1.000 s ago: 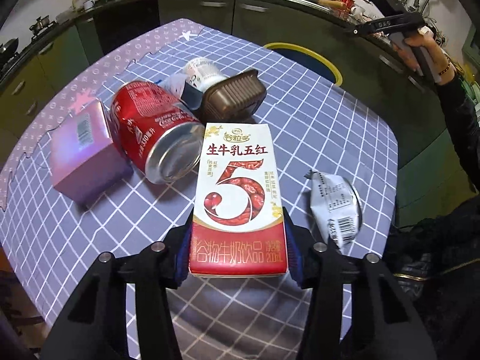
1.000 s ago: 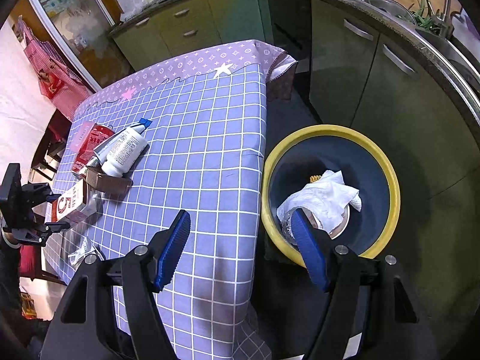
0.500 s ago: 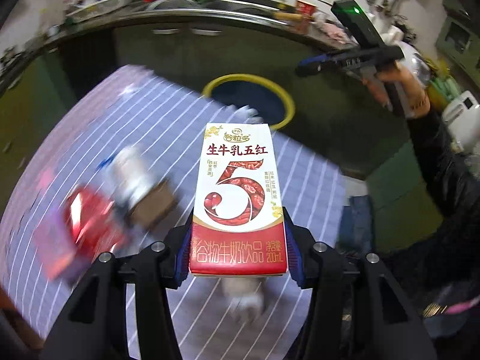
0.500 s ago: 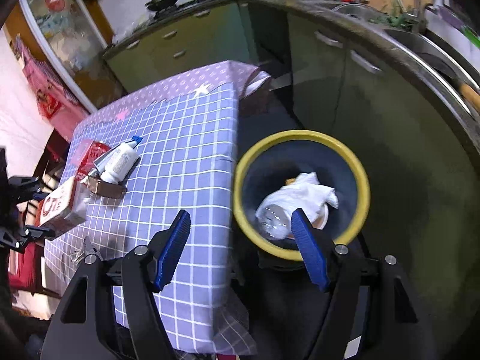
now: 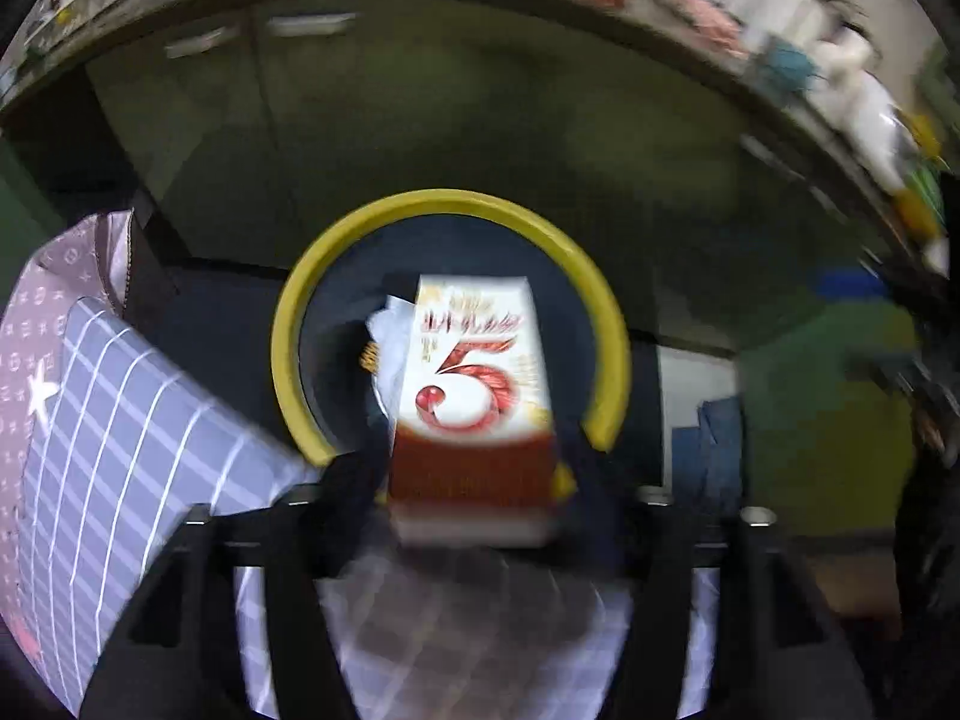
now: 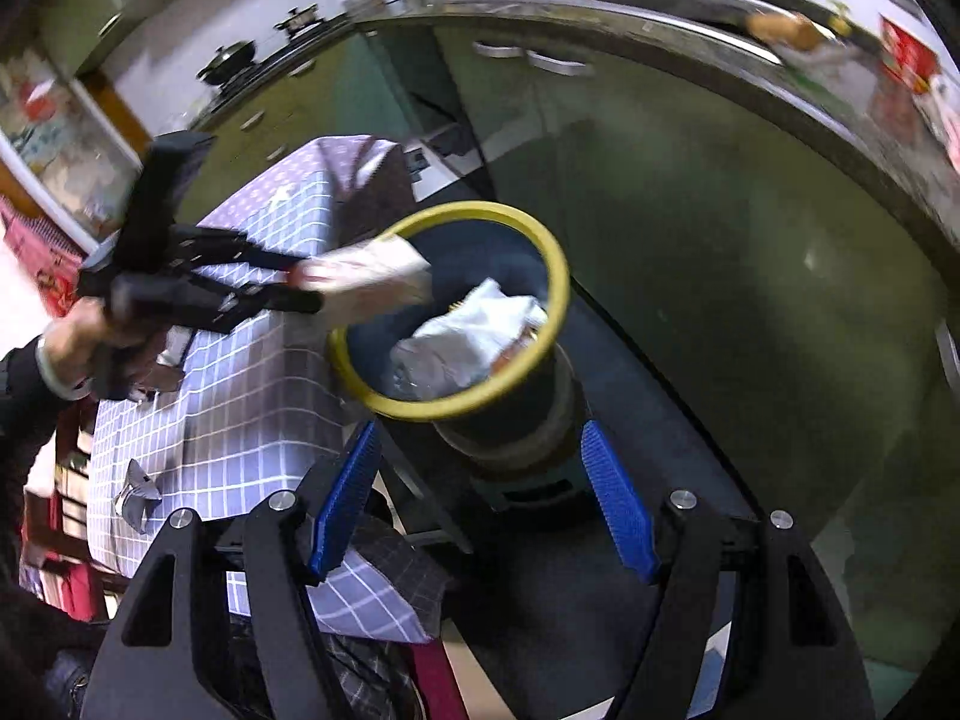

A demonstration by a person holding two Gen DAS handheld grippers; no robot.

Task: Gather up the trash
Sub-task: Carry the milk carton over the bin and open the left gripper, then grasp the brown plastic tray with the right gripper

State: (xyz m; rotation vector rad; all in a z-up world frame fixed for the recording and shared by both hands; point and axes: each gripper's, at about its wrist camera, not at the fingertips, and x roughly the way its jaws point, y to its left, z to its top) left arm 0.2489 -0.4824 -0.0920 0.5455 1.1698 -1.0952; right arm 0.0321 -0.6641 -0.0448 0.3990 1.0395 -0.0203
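Left tool, "5" carton over bin

both wrist views overlook bin, left blurred

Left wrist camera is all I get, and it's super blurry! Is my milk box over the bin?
Observer: Partly. From the right wrist view, the milk box pokes over the bin at its table-side rim, its red end between the fingers of the left tool.
Operator: Is the bin full?
Observer: It's well filled: crumpled white paper is piled near the rim, with other bits beside it.
Operator: Is my other tool holding anything?
Observer: No. The right tool is open and empty, pointing at the bin.
Operator: Any trash left?
Observer: Yes, a crumpled silver wrapper lies near the edge of the table.
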